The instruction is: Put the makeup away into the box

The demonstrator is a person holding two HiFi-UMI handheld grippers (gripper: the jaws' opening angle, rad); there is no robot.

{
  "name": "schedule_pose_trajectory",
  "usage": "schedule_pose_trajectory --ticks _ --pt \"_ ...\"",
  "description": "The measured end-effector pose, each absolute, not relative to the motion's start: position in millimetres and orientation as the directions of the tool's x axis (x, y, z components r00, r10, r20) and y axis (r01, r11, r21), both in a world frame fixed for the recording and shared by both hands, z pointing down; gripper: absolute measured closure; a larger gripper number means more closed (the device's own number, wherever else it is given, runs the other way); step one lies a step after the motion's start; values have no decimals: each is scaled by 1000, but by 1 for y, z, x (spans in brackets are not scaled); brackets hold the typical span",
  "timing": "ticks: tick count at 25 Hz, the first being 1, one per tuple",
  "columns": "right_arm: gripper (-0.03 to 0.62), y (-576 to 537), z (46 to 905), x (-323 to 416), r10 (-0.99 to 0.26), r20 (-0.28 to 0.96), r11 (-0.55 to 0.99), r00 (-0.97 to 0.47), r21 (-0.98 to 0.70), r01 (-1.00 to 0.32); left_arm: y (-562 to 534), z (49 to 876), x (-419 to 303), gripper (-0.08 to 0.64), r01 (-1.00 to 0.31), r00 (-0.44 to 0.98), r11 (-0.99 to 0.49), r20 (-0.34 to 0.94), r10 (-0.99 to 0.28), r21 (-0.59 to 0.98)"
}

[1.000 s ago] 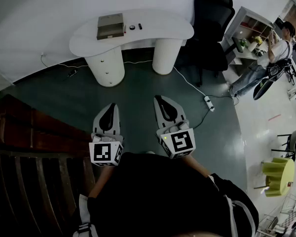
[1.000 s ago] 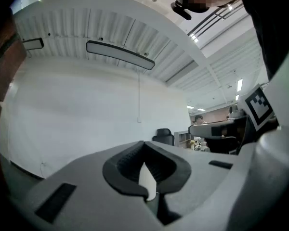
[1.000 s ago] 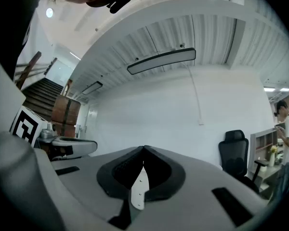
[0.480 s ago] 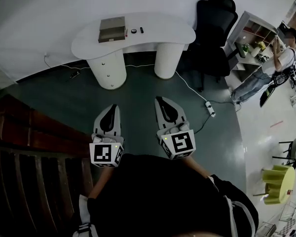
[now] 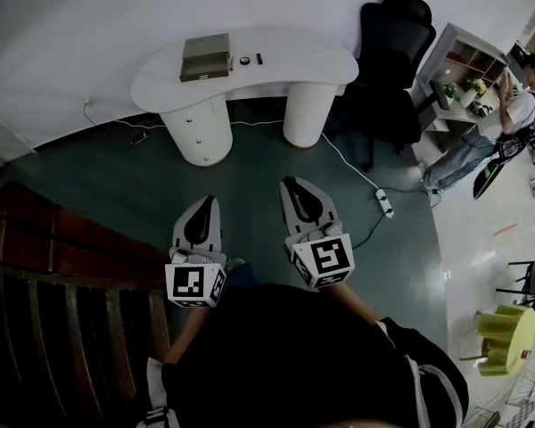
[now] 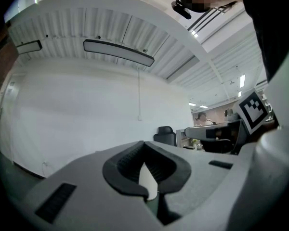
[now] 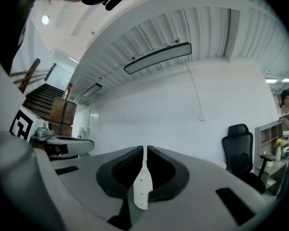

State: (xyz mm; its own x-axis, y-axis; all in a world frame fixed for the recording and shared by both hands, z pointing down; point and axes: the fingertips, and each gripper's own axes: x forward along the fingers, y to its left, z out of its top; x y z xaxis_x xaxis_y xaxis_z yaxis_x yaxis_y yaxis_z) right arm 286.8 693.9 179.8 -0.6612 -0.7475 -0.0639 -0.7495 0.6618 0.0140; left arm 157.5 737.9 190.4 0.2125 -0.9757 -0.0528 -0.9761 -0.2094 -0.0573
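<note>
In the head view a grey-olive box (image 5: 205, 57) lies on the white curved table (image 5: 321, 61) by the far wall. Two small dark makeup items (image 5: 244, 60) rest just right of the box. My left gripper (image 5: 209, 201) and right gripper (image 5: 291, 184) are held side by side over the dark green floor, well short of the table. Both point toward it. The left gripper (image 6: 144, 142) is shut and holds nothing. The right gripper (image 7: 145, 148) has its pads together and is also empty.
A black office chair (image 5: 392, 52) stands right of the table. A white power strip on a cable (image 5: 384, 205) lies on the floor ahead to the right. Wooden stairs (image 5: 62, 266) fill the left. A person (image 5: 481, 132) stands at a shelf far right, above a yellow-green stool (image 5: 502, 333).
The table and box have come slightly nearer in the head view as both grippers moved forward together. Their jaws stayed closed.
</note>
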Motion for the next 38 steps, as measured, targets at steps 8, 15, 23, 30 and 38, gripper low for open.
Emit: schedule_pose_trajectory --ticks 8,15,23,30,38 --pt "531 652 195 257 -744 -53 667 -667 14 -745 691 206 133 554 -971 236 -234 -58 -970 -46" --pt "482 582 200 215 -753 -18 658 -658 -6 -753 618 206 88 554 -970 244 -243 -41 -969 -33" --pt "465 499 210 165 -789 42 612 -613 -28 -790 532 207 39 554 -957 290 -289 -17 -957 -29" --pt "446 445 206 131 -824 43 565 -566 -24 -825 474 206 6 554 -939 343 -342 -23 -939 -30" --pt "445 415 213 103 -835 48 548 -548 -23 -836 442 213 -21 554 -931 364 -364 -9 -931 -3"
